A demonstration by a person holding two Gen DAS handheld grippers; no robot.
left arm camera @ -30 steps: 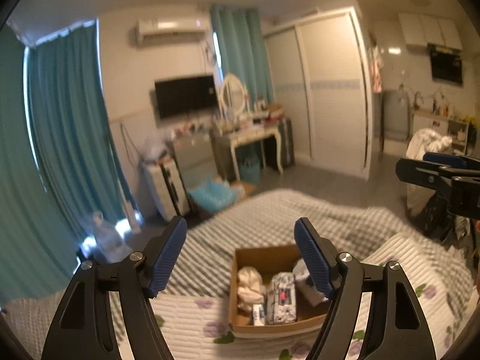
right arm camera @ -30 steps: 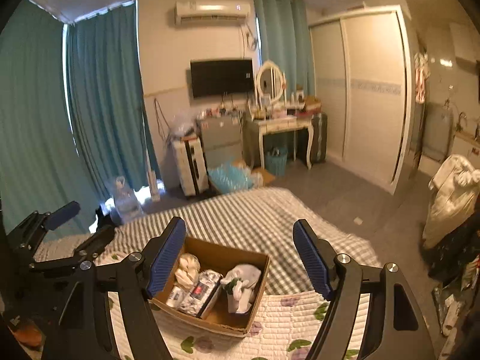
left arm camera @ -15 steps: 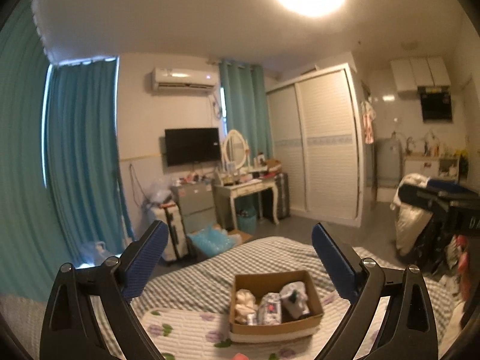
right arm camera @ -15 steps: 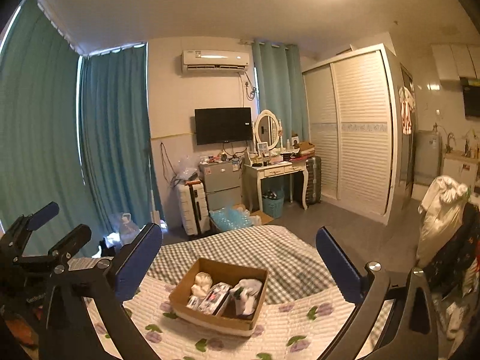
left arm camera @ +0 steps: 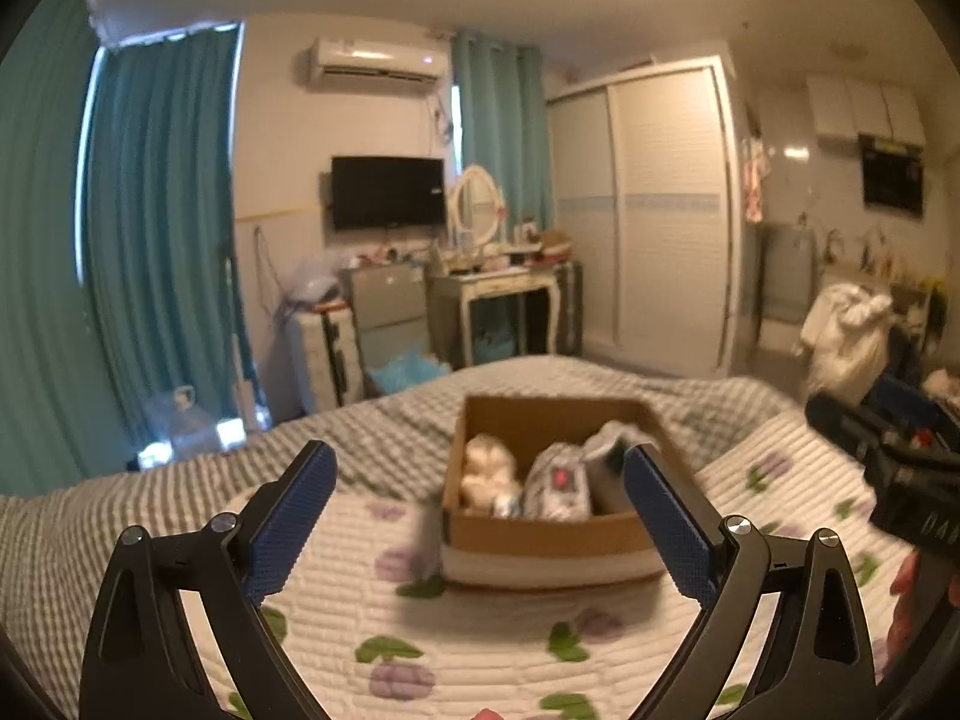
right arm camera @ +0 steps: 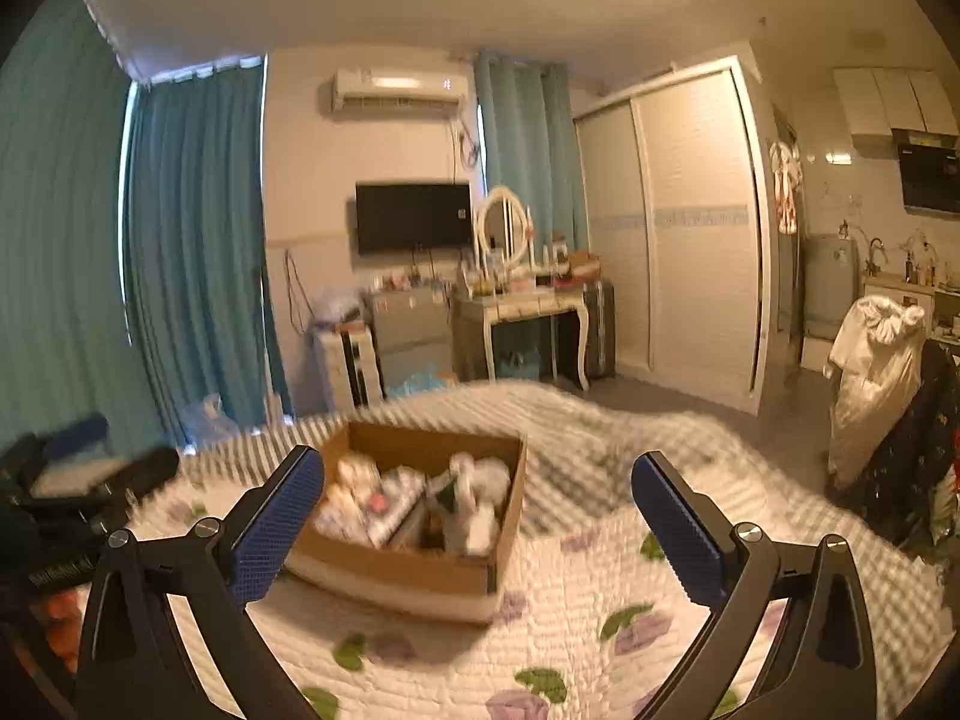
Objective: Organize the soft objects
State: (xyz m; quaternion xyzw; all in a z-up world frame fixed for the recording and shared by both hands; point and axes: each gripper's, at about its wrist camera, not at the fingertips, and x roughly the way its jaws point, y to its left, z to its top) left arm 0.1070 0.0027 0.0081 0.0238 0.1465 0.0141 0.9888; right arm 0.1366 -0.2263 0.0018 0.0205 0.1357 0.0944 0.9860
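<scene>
A brown cardboard box sits on the flowered quilt of the bed, holding several soft objects: a cream plush, a patterned pack and a white bundle. My left gripper is open and empty, held above the quilt in front of the box. My right gripper is open and empty, to the right of the box, which shows the same soft objects. The right gripper's body shows at the right edge of the left wrist view.
The white flowered quilt lies over a grey striped blanket. Beyond the bed stand teal curtains, a dressing table, a wall TV and a white wardrobe. Clothes hang at the right.
Both grippers have tilted back down and moved closer to the box, which now looks larger. Their jaws stay wide open and empty.
</scene>
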